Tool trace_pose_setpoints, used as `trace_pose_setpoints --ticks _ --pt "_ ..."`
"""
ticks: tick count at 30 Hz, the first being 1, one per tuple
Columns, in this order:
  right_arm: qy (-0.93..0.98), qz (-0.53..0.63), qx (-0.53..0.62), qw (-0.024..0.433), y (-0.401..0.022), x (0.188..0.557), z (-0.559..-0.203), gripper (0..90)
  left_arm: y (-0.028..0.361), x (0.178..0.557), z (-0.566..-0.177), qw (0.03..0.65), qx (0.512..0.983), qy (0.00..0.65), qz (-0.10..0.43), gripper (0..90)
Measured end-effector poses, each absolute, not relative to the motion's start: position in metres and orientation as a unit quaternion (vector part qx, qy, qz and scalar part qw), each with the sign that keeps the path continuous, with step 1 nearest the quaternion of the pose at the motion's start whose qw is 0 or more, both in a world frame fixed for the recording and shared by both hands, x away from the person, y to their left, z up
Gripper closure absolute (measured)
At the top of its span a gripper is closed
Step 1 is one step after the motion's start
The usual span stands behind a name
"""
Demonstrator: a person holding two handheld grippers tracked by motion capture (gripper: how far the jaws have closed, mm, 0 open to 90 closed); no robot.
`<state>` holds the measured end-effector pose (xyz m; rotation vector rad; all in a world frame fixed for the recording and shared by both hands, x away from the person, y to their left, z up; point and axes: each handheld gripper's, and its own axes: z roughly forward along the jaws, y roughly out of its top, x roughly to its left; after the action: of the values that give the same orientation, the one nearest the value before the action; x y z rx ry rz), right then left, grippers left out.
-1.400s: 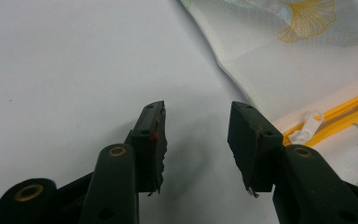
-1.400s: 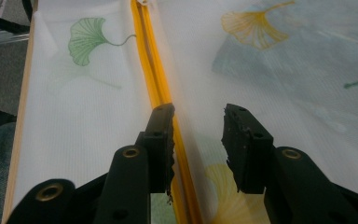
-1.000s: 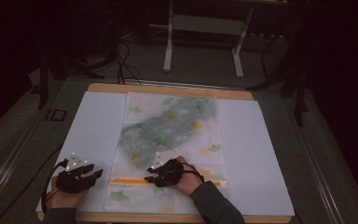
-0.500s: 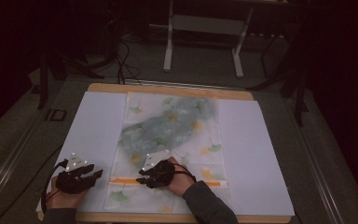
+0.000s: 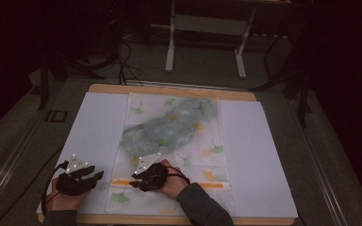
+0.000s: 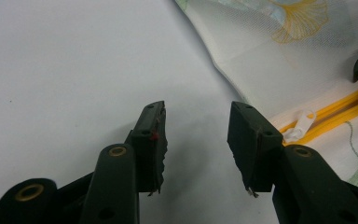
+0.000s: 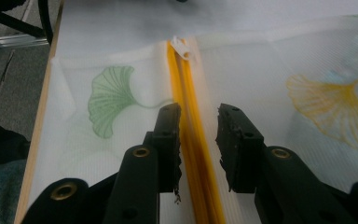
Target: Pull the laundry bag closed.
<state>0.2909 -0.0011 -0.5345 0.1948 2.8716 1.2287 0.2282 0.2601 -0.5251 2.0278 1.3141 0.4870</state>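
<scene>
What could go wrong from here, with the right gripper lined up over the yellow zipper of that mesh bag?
1. The right gripper, whose jaws have just been closing, straddles the yellow zipper well short of the white zipper pull; it may pinch tape or mesh rather than the pull.
2. The left gripper stands open over the white table cover, off the mesh bag, so a tug on the zipper could drag or bunch the unpinned bag.
</scene>
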Motion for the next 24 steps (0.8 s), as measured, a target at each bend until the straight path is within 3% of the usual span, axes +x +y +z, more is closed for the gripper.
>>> trace_pose_setpoints --ticks 24 --pt "0.918 0.393 0.058 0.011 0.026 0.290 -0.538 70.7 0.263 0.226 -0.523 0.334 0.773 0.504 0.193 56.7"
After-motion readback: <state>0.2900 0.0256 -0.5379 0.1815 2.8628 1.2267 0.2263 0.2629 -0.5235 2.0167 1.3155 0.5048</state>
